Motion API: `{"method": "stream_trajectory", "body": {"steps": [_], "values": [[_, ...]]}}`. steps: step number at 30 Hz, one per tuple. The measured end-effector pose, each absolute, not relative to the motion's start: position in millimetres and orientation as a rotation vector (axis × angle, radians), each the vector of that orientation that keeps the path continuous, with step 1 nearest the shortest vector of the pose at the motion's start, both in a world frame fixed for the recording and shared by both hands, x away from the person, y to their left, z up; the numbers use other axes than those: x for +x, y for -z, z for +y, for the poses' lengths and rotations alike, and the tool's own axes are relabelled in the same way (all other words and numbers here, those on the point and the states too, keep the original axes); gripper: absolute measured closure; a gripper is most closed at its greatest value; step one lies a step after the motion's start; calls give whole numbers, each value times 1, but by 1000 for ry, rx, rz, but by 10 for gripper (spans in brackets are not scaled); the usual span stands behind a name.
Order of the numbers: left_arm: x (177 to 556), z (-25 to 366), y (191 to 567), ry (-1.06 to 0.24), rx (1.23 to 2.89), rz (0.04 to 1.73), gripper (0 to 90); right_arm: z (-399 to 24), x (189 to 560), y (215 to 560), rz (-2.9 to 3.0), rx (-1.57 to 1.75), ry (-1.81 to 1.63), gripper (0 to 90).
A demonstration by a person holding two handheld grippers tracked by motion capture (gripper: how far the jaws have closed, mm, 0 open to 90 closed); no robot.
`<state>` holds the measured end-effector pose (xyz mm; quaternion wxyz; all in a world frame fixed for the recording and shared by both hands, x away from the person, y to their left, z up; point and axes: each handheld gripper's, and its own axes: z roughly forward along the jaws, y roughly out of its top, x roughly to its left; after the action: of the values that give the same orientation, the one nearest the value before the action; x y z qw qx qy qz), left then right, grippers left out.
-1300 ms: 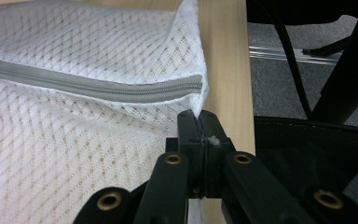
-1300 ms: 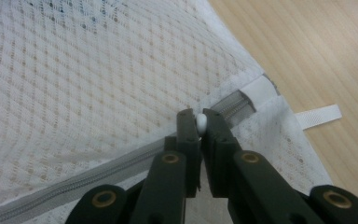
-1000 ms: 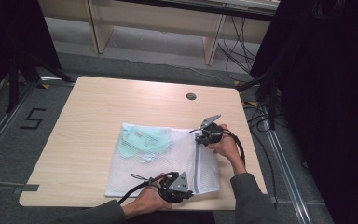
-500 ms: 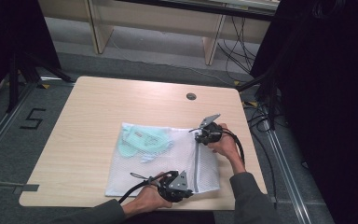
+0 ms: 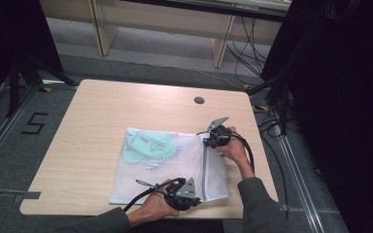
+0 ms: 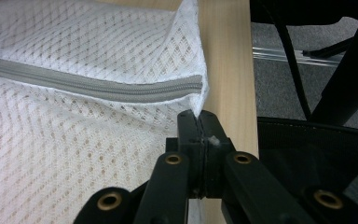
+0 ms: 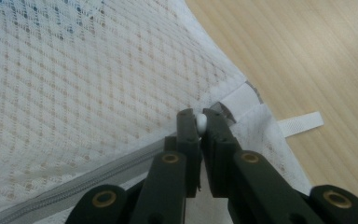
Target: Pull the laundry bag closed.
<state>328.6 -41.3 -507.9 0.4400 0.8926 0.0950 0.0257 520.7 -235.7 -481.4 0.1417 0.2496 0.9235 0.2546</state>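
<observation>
Floor markings, a taped digit (image 5: 34, 124) among them, are sitting off the left edge of the wooden table (image 5: 102, 104); moving right, a pale green garment (image 5: 148, 145) is showing through the far left part of a white mesh laundry bag (image 5: 175, 167), which is lying flat on the near middle of the table; further right, the grey zipper (image 5: 205, 167) is running from the far edge of the bag toward the near edge. The left gripper (image 5: 194, 200) is working at the near end of that zipper; in its own view the jaws are standing pressed together on the bag's corner fabric (image 6: 196, 100), just past where the zipper (image 6: 98, 86) ends. The right gripper (image 5: 208, 141) is sitting at the far end; its jaws are nearly together, pinching a small white pull (image 7: 201, 123) beside the bag's white tab (image 7: 300, 122). By my reading, the zipper is looking closed along its length, and the step in hand is the hold before it is run; one end is being anchored while the pull is being held. The next move is likely calling for a steady draw of the pull along the zipper line, with the near corner kept taut so the mesh is not bunching.
</observation>
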Motion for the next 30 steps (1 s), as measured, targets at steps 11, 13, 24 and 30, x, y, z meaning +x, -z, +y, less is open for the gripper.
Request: {"method": "stream_trajectory", "body": {"steps": [11,13,24,30], "values": [[328,-41,509,-60,2212,245,892,-235,527,483,2647,712,-729,866],[328,-41,508,-49,2209,247,892,-235,527,484,2654,713,-726,867],[328,-41,508,-53,2216,238,892,-238,533,484,2612,723,-751,866],[328,-41,508,-58,2210,248,892,-237,533,484,2591,780,-751,867]]}}
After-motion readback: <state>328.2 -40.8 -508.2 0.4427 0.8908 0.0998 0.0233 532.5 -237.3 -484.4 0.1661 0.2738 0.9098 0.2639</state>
